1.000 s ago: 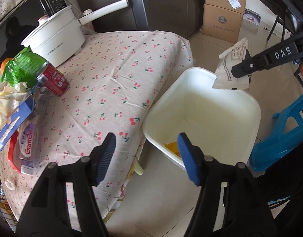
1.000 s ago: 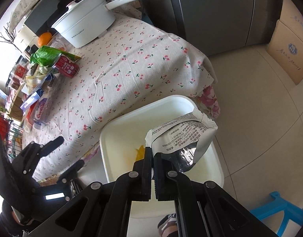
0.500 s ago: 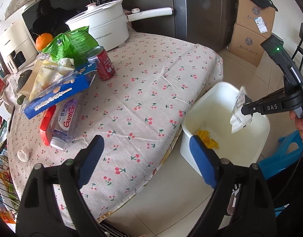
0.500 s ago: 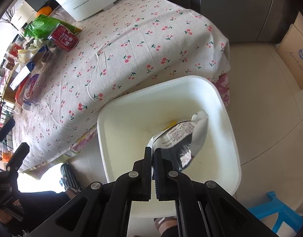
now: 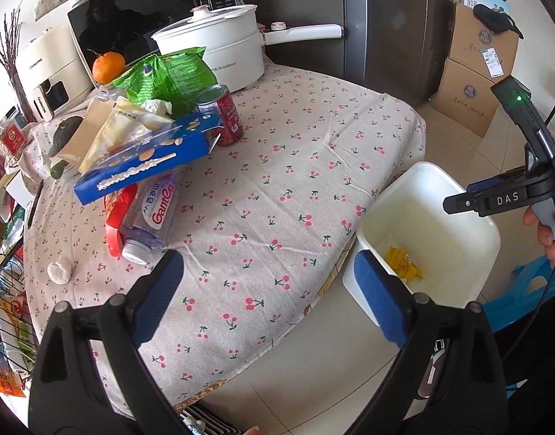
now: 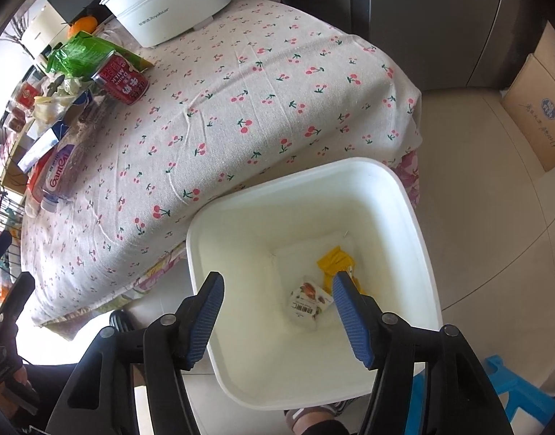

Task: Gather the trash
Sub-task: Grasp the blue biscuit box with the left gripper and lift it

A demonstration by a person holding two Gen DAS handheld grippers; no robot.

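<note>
A white bin (image 6: 418,239) stands on the floor beside the table; it also shows in the left wrist view (image 5: 491,232). In it lie a yellow wrapper (image 6: 336,260) and a white snack packet (image 6: 308,301). My right gripper (image 6: 279,311) is open and empty above the bin. My left gripper (image 5: 268,290) is open and empty above the table's near edge. Trash is piled at the table's left: a blue box (image 5: 147,161), a red can (image 5: 223,114), a green bag (image 5: 168,76), a plastic bottle (image 5: 154,217) and a small paper ball (image 5: 59,272).
A white electric pot (image 5: 219,43), a microwave (image 5: 140,21) and an orange (image 5: 109,67) stand at the table's back. Cardboard boxes (image 5: 473,69) stand on the floor at right. A blue stool (image 5: 520,293) is beside the bin.
My right gripper has opened and dropped the white snack packet into the bin. My left gripper has pulled back, bringing more of the table into view.
</note>
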